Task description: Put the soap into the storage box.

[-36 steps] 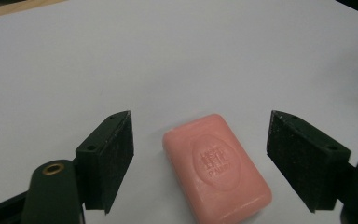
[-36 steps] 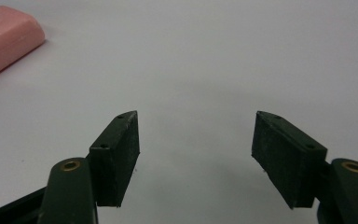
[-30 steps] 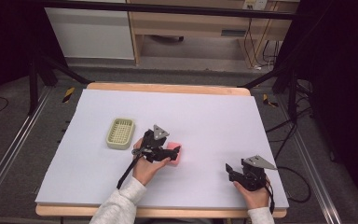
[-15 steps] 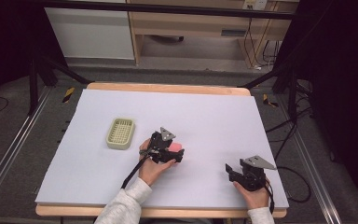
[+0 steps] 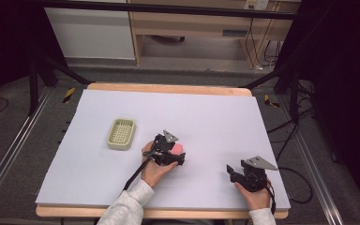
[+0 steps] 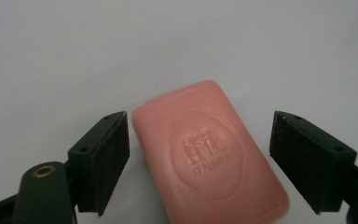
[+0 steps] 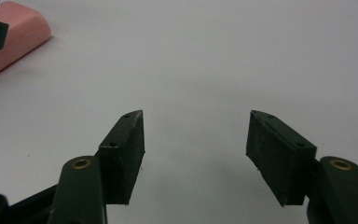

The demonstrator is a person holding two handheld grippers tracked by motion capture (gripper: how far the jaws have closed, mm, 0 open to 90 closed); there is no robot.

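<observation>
Counter (image 5: 215,117) under a pale sheet carries everything here, with a wooden edge showing at its near and far sides. The person's left hand (image 5: 153,168) holds the left hand-held gripper (image 5: 178,154) low over the middle of the sheet. The right hand-held gripper (image 5: 231,171) sits well apart from it, near the front right corner. A pale green slotted dish (image 5: 121,133) lies to the left of the left hand-held gripper, near but not touching it.

The pink bar of soap (image 6: 209,154) lies flat on the sheet, stamped face up, directly between the jaws of the left hand-held gripper. Those jaws have just been opening and now stand released. One pad is just beside the bar's long edge and the other stands clear of it, so nothing presses on the soap.

The right hand-held gripper's jaws have just been closing a little, yet they stand apart over bare sheet with nothing between them, and the soap shows far off at the upper left of its view
</observation>
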